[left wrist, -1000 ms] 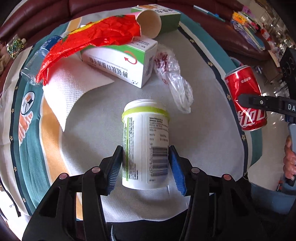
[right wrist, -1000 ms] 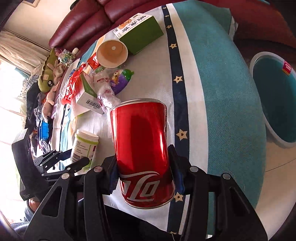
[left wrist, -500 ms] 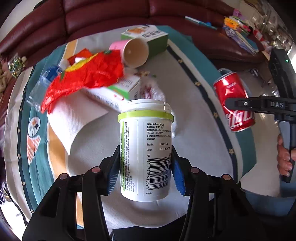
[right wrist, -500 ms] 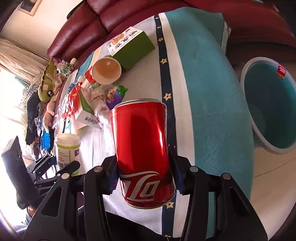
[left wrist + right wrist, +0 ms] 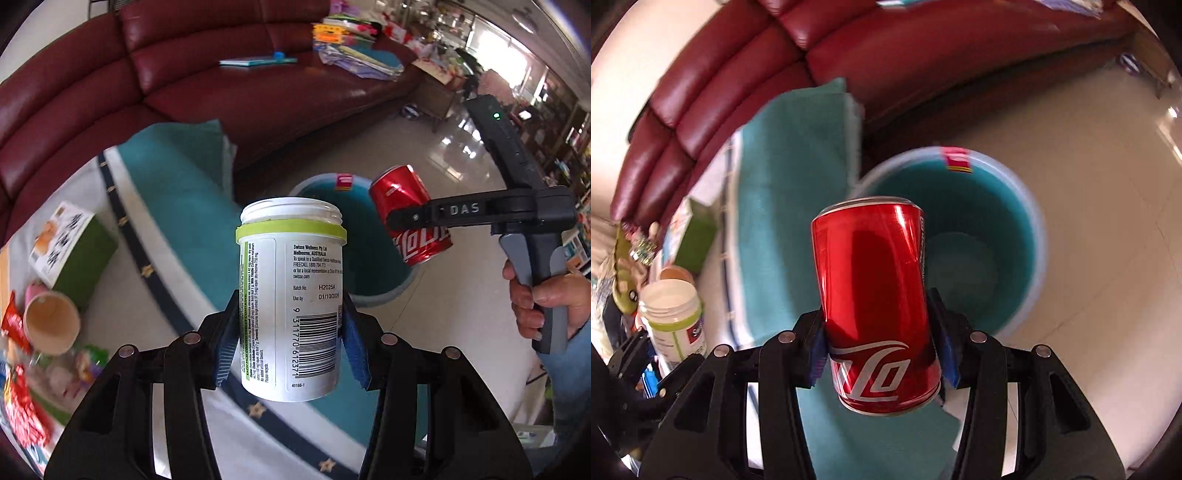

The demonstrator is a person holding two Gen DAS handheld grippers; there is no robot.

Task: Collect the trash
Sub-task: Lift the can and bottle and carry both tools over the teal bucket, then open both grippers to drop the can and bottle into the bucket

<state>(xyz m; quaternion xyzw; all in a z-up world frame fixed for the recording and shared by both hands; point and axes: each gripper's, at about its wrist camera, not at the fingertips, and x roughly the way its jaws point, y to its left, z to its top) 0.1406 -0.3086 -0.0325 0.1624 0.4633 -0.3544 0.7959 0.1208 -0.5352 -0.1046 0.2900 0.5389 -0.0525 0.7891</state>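
My left gripper is shut on a white supplement jar with a green band, held upright in the air above the table's edge. My right gripper is shut on a red cola can, held over the near rim of the teal bin on the floor. In the left wrist view the can and the right gripper hang in front of the bin. The jar also shows at the left of the right wrist view.
On the teal-and-white tablecloth lie a green box, a paper cup and red wrappers. A dark red sofa curves behind the table. Beige floor tiles surround the bin.
Both grippers swung right, away from the table and toward the bin. The jar was lifted off the cloth. The can now hangs over the bin's near rim.
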